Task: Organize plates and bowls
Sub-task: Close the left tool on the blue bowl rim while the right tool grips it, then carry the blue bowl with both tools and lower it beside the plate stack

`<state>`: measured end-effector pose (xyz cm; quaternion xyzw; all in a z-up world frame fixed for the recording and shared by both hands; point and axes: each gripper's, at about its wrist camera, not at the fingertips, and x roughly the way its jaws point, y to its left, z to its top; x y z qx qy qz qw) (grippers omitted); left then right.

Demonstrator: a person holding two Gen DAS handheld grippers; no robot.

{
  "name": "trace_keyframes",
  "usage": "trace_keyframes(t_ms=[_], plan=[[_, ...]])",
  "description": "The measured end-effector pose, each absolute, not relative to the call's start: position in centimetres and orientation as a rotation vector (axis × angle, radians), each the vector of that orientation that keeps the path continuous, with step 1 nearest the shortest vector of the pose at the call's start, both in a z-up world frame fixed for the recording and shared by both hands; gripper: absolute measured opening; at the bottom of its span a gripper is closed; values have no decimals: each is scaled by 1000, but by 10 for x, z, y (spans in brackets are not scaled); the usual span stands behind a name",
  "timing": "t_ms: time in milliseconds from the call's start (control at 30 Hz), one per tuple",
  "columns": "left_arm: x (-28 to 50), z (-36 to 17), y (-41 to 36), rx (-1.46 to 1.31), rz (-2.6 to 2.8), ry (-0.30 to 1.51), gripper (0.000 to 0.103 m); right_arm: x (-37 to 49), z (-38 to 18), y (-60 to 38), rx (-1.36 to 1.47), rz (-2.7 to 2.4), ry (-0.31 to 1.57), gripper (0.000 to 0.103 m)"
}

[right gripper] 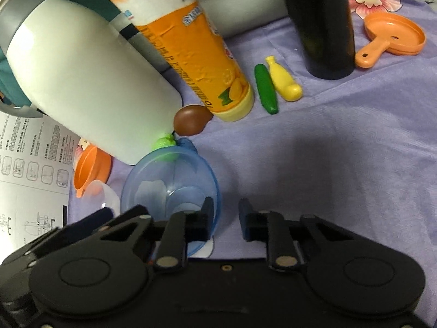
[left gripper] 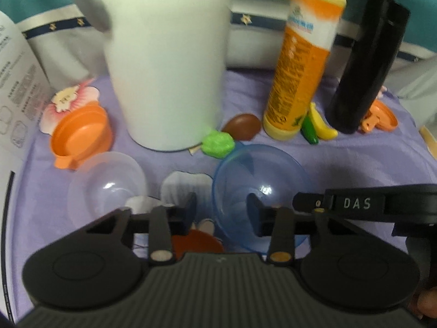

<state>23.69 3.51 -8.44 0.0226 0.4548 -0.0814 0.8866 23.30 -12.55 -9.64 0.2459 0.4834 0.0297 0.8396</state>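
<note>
A clear blue bowl (left gripper: 262,169) sits on the purple cloth, and both grippers are at it. My left gripper (left gripper: 222,206) straddles its left rim, one finger outside and one inside. A gap shows beside the rim, so the pads do not press. My right gripper (right gripper: 226,211) straddles the right rim of the blue bowl (right gripper: 169,180) the same way, with cloth showing between the outer finger and the rim. A colourless clear bowl (left gripper: 106,183) lies left of the blue one. Behind it is a small orange bowl (left gripper: 82,136). An orange toy pan (right gripper: 393,35) lies at the far right.
A white jug (left gripper: 164,63), an orange-and-yellow bottle (left gripper: 300,68) and a black bottle (left gripper: 363,68) stand close behind the bowls. Toy foods lie among them: a green lump (left gripper: 218,143), a brown egg shape (left gripper: 243,127), a cucumber (right gripper: 266,93) and a banana (right gripper: 284,82). A printed sheet (right gripper: 30,164) lies at the left.
</note>
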Motion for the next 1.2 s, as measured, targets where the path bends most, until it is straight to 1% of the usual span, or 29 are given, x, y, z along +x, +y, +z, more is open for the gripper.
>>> trace_keyframes(t_ms=[33, 67, 100, 133, 300, 433, 733, 1200], plan=[[238, -86, 33, 52, -173, 951, 29, 233, -96, -127, 519, 61, 1020, 20], [238, -88, 31, 60, -176, 956, 27, 233, -96, -128, 518, 60, 1018, 19], [238, -90, 29, 66, -176, 960, 25, 234, -96, -128, 515, 61, 1016, 15], [238, -91, 28, 68, -175, 966, 25, 234, -96, -128, 509, 63, 1014, 11], [239, -98, 25, 69, -149, 982, 25, 235, -93, -123, 470, 82, 997, 6], [238, -98, 22, 57, -131, 984, 24, 234, -91, -124, 478, 74, 1000, 6], [217, -77, 9, 44, -152, 975, 24, 209, -73, -139, 500, 62, 981, 6], [141, -64, -17, 73, -212, 988, 24, 125, -54, -171, 550, 32, 989, 6]])
